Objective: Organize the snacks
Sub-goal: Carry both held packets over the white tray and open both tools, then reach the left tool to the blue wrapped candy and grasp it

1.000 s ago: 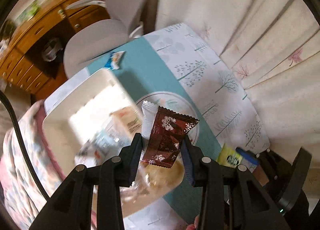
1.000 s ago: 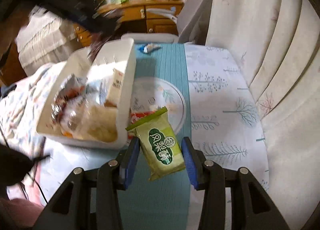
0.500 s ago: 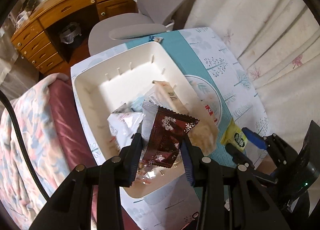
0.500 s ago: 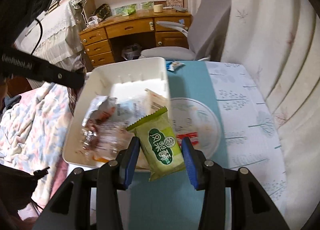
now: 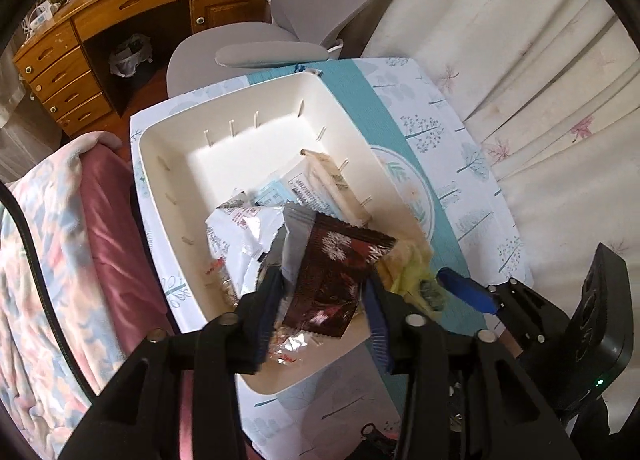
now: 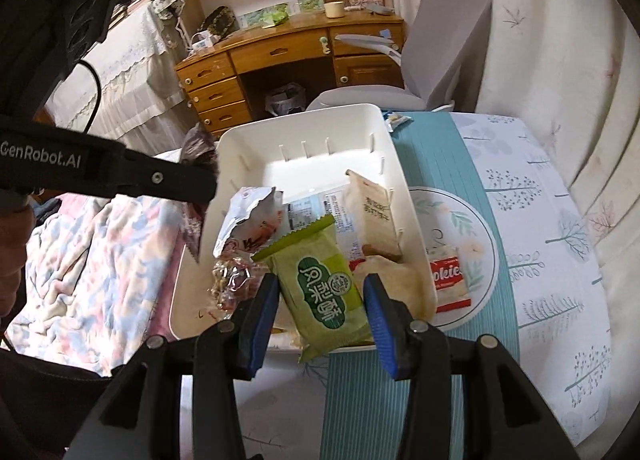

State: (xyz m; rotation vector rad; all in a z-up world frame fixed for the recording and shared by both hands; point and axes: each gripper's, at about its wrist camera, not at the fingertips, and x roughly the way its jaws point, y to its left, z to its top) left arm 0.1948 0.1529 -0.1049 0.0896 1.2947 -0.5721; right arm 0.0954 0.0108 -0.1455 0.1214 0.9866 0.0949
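- The left hand-held gripper has just been spreading its jaws; a glossy dark red packet with white snowflakes sits loose between them, over the white plastic bin.
- The right hand-held gripper clamps a crinkly green packet printed with Chinese characters, above the bin's near rim.
- A "Cookies" packet lies on the table beside the bin.

Left gripper points steeply down, its fingers just opened wider; right gripper clamps, tilted down.
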